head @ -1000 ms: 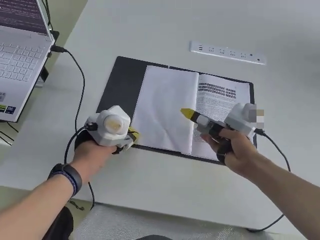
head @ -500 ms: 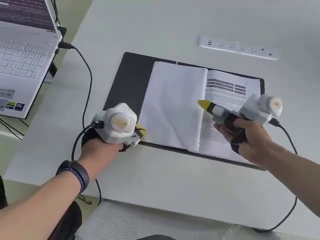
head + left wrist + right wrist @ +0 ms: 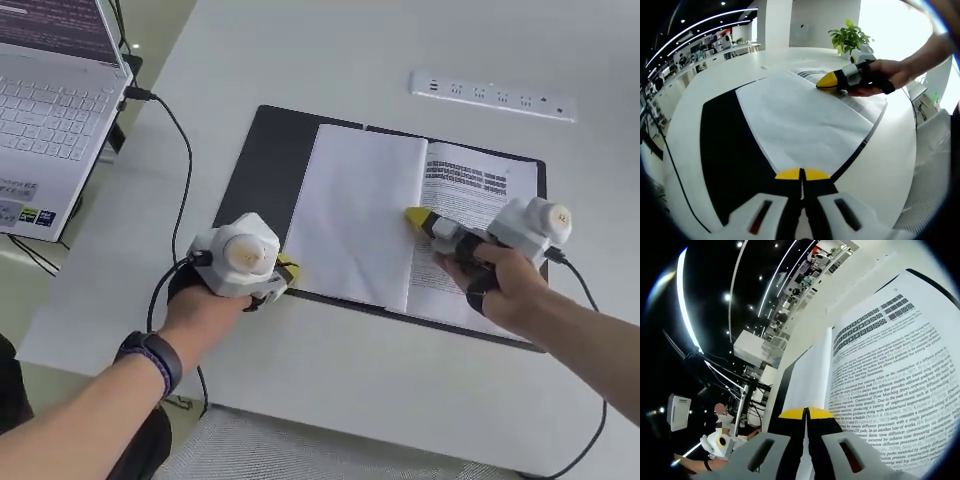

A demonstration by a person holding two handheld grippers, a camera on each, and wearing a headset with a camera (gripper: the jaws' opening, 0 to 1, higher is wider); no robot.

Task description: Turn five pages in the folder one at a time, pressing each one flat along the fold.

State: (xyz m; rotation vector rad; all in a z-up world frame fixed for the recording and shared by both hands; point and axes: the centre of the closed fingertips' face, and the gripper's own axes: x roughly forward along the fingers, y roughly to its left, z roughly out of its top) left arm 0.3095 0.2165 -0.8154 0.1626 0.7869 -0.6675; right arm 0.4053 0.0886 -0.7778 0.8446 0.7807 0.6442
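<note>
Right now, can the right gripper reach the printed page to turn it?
Probably yes. The right gripper is shut at the fold, right beside the printed page, and nothing lies between them.

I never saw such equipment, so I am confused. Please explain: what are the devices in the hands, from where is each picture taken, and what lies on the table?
A person holds two two-jaw pinching tools, called grippers. One picture comes from a camera on the person's head, looking down; the two round ones come from cameras on the tools, looking forward. On the table lie an open black folder, a laptop and a power strip. The left gripper, shut, sits at the folder's near edge. The right gripper, shut, points at the fold between a blank page and a printed page. Neither holds anything.
</note>
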